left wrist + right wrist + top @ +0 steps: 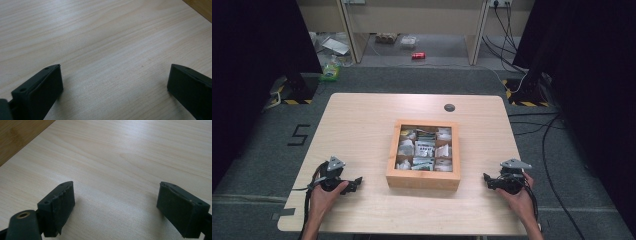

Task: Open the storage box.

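Note:
A wooden box [423, 178] with a clear lid stands in the middle of the light wood table [357, 130]; its compartments hold several small packets [424, 148]. A person's left hand rests my left gripper [357, 182] on the table to the left of the box, jaws pointing toward it. My right gripper [487, 180] lies to the right of the box, also pointing inward. Seen close in the left gripper view, the left gripper [115, 77] has its jaws wide apart over bare wood. The right gripper [116, 195] stands open too, with nothing between its jaws.
A round dark grommet [449, 107] sits near the table's far edge. Beyond the table lie grey floor, cables [557, 150], a red can [418, 55] and black stands with striped bases [292, 90]. A corner of the box [17, 137] shows at upper left in the right gripper view.

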The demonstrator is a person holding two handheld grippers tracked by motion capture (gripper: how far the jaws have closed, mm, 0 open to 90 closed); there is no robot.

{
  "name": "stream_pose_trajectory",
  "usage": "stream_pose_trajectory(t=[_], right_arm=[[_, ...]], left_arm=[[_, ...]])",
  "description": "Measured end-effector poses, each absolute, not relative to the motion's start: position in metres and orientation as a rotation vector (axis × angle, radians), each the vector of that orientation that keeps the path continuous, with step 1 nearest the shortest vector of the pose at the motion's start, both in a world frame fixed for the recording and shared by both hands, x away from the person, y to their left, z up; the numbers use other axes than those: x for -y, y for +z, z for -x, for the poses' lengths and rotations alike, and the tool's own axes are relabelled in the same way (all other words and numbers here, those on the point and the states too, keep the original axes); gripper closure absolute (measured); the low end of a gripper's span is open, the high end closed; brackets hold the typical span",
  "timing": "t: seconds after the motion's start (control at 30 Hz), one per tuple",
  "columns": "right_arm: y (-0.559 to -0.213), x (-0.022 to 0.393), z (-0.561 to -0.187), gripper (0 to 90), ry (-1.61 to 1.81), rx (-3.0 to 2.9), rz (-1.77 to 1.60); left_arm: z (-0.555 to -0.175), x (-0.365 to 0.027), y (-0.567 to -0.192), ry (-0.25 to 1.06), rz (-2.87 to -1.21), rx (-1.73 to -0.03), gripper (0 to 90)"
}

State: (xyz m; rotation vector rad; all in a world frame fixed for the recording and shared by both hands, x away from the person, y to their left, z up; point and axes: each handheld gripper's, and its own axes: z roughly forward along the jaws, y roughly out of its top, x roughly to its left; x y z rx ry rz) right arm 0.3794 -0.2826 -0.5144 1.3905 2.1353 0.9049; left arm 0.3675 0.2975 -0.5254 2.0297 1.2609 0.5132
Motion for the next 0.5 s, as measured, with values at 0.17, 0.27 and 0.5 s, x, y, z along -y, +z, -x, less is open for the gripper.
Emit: stream_pose_trajectory(t=[0.17,0.27,0.5], right_arm=[[-0.5144,0.2826,-0.3793,15.4,0.904,-2.136,-1.389],[-0.5144,0.2826,-0.3793,15.4,0.903,-2.136,-1.390],[-0.5143,0.2782,-0.3779,17.1,0.920,-2.152,-1.374]], left_arm=[[-0.3670,-0.2975,-0.5254,0.516,-2.025,-1.270,0.0],[-0.3670,-0.2976,-0.5254,0.516,-2.025,-1.270,0.0],[-0.3671,-0.2975,-0.5254,0.517,-2.025,-1.270,0.0]])
